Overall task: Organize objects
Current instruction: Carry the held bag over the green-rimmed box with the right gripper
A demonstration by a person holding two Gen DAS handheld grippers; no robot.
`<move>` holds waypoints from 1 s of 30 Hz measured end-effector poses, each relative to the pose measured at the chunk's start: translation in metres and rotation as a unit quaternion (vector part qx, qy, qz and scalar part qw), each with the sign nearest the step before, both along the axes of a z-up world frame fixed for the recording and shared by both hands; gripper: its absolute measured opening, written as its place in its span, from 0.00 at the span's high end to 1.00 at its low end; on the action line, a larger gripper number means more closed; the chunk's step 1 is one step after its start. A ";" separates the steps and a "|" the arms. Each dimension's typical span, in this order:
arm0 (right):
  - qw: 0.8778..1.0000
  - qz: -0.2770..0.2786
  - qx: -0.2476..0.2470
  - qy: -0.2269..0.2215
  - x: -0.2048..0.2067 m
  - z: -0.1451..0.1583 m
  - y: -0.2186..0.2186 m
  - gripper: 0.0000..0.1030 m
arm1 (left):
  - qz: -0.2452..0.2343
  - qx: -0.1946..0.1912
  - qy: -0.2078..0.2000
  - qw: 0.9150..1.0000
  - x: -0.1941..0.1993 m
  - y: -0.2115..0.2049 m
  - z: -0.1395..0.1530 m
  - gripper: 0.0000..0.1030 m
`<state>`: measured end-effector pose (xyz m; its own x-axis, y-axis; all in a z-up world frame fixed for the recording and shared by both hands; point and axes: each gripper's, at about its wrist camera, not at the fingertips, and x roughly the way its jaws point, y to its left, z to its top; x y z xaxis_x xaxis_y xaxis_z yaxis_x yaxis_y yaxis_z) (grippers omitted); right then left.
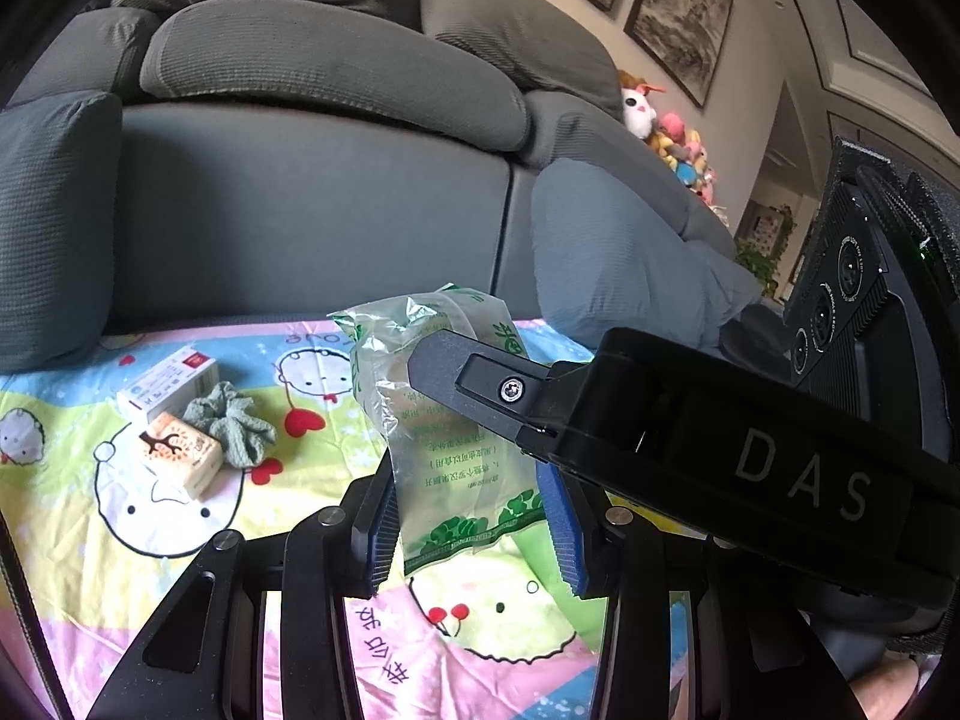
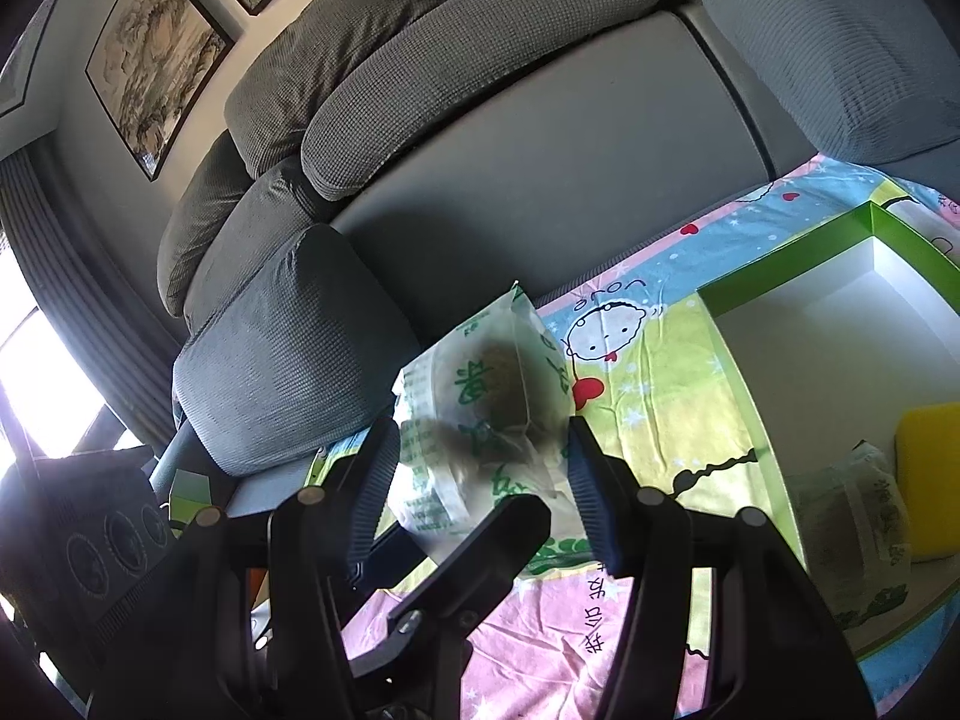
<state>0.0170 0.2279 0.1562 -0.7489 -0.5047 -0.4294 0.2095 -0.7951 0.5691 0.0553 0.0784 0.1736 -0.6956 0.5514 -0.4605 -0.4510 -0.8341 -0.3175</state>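
A clear plastic packet with green print (image 1: 444,432) hangs in the air above a cartoon blanket (image 1: 180,576) on a sofa. In the left wrist view it sits between my left gripper's (image 1: 474,516) blue-padded fingers, which stand apart, while a finger of my right gripper (image 1: 474,372) presses on it from the right. In the right wrist view the packet (image 2: 486,420) shows between my right gripper's (image 2: 486,480) fingers, with a left gripper finger (image 2: 480,552) crossing below. Which gripper holds it is unclear.
A white box (image 1: 171,381), a tan tissue pack (image 1: 183,450) and a green scrunchie (image 1: 237,423) lie on the blanket at left. A green-rimmed white box (image 2: 840,324) at right holds a similar packet (image 2: 864,534) and a yellow item (image 2: 933,474). Grey sofa cushions (image 1: 312,192) stand behind.
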 end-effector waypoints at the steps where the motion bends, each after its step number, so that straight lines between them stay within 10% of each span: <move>1: 1.000 -0.001 0.000 0.000 0.000 0.000 0.000 0.46 | -0.001 0.000 0.000 1.000 0.000 0.001 0.000 0.58; 30: 0.999 -0.037 0.000 -0.012 0.011 0.001 0.045 0.46 | -0.039 -0.012 -0.008 0.999 0.004 0.053 0.005 0.58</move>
